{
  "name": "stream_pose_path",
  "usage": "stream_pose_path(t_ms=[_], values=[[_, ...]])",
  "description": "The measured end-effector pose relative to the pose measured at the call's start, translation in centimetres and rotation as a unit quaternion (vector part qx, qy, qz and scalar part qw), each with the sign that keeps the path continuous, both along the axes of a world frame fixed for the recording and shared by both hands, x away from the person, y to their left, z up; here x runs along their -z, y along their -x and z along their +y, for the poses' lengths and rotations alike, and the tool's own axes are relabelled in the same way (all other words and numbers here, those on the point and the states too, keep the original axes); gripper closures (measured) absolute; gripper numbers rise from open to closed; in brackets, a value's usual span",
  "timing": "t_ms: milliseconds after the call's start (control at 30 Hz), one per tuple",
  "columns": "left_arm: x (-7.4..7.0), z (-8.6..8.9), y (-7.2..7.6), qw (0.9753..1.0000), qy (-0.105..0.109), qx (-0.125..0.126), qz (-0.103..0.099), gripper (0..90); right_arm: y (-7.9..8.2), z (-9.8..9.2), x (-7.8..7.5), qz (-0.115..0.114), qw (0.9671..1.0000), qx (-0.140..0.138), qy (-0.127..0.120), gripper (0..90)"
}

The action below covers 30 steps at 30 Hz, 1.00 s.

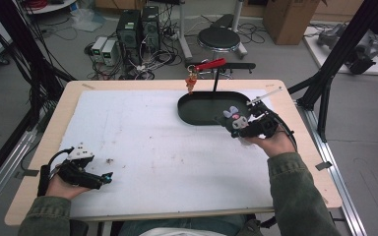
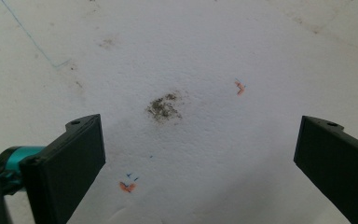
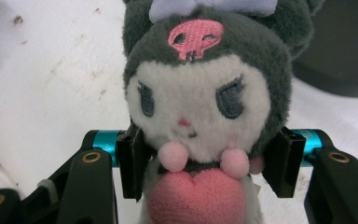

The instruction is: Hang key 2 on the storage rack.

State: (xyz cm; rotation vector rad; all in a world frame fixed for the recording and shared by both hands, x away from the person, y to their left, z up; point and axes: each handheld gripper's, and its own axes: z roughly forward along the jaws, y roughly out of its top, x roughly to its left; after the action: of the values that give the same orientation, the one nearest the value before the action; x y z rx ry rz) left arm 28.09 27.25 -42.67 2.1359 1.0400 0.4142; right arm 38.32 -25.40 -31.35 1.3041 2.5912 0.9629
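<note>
A small plush toy (image 3: 200,107) with a dark grey hood, pink skull mark, white face and pink heart sits between the jaws of my right gripper (image 3: 200,163), which is shut on its body. From above, the plush toy (image 1: 234,118) and right gripper (image 1: 237,127) hang just at the near edge of a black oval tray (image 1: 202,105). My left gripper (image 1: 106,178) rests low at the table's near left, jaws wide open. In the left gripper view the left gripper (image 2: 200,158) holds nothing, with stained white sheet below it.
A black stand (image 1: 215,78) rises behind the tray with a red clip (image 1: 210,64) on top and a small orange charm (image 1: 191,82) hanging from it. The white sheet (image 1: 142,142) covers the wooden table. Stool, computers and cables lie beyond the far edge.
</note>
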Motion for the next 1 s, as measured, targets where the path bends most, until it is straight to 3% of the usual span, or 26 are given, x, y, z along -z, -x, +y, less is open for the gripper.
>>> stream_pose_path(t_ms=[133, 600, 867, 1000], values=[[0.0, 0.0, 0.0, 1.0000, -0.003, 0.001, 0.001, 2.3, -1.2, 0.1, -1.0, 0.000, 0.9999, 0.006, -0.010, 42.6], [0.0, -0.1, 0.0, 1.0000, -0.003, 0.002, 0.003, 2.3, -4.1, 0.5, -3.8, -0.011, 0.9998, 0.016, -0.001, 42.7], [0.0, -0.1, 0.0, 1.0000, -0.003, 0.000, 0.001, 2.3, -5.6, 0.5, -4.7, -0.012, 0.9993, 0.033, 0.007, 42.9], [0.0, -0.1, 0.0, 1.0000, -0.003, 0.002, 0.002, 2.3, -6.4, 0.4, -4.7, -0.015, 0.9991, 0.039, -0.001, 42.8]])
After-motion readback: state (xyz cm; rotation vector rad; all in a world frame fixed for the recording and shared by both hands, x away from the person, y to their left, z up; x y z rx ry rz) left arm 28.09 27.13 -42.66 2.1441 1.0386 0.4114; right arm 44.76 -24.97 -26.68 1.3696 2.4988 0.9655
